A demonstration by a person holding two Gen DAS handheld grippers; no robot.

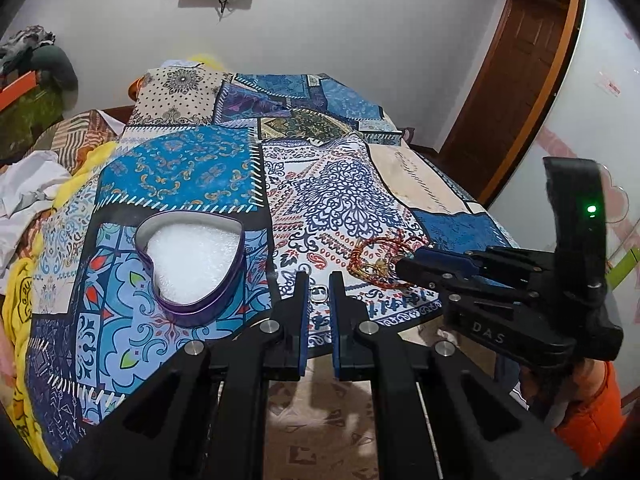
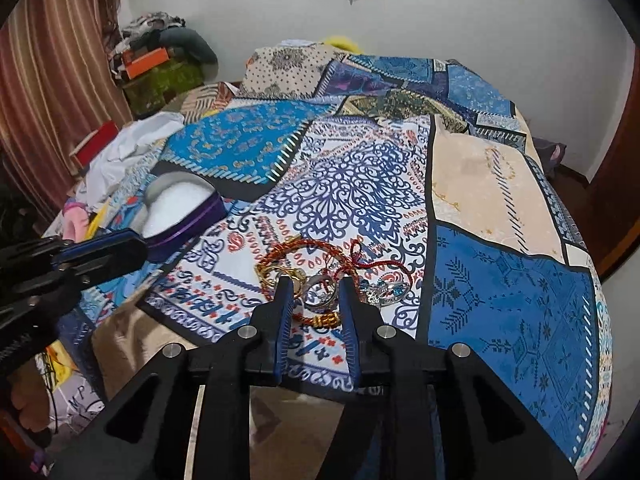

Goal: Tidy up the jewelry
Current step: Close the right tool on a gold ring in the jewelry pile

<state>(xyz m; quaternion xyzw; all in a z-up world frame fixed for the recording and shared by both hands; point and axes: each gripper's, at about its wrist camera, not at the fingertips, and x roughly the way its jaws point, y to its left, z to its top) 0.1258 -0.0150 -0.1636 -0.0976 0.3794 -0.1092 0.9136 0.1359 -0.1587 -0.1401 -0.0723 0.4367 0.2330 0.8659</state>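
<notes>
My left gripper (image 1: 319, 286) is shut on a small silver ring (image 1: 319, 295), held just above the patterned cloth to the right of a purple heart-shaped tin (image 1: 192, 264) lined with white foam. My right gripper (image 2: 317, 284) is open, its tips down in the jewelry pile either side of some silver rings (image 2: 320, 294), with the pads not pressing on them. Around them lie a red-and-gold braided bracelet (image 2: 296, 250), gold rings (image 2: 276, 274) and a blue-stone ring (image 2: 394, 290). The left wrist view shows the right gripper (image 1: 402, 268) over the same pile (image 1: 372, 260). The tin (image 2: 180, 208) sits far left.
A blue patchwork cloth (image 2: 500, 300) covers the bed, and its front edge drops off just below both grippers. Crumpled white fabric (image 1: 24, 196) and a yellow blanket (image 1: 16, 300) lie to the left. A wooden door (image 1: 516, 92) stands at the right. An orange sleeve (image 1: 592, 420) holds the right gripper.
</notes>
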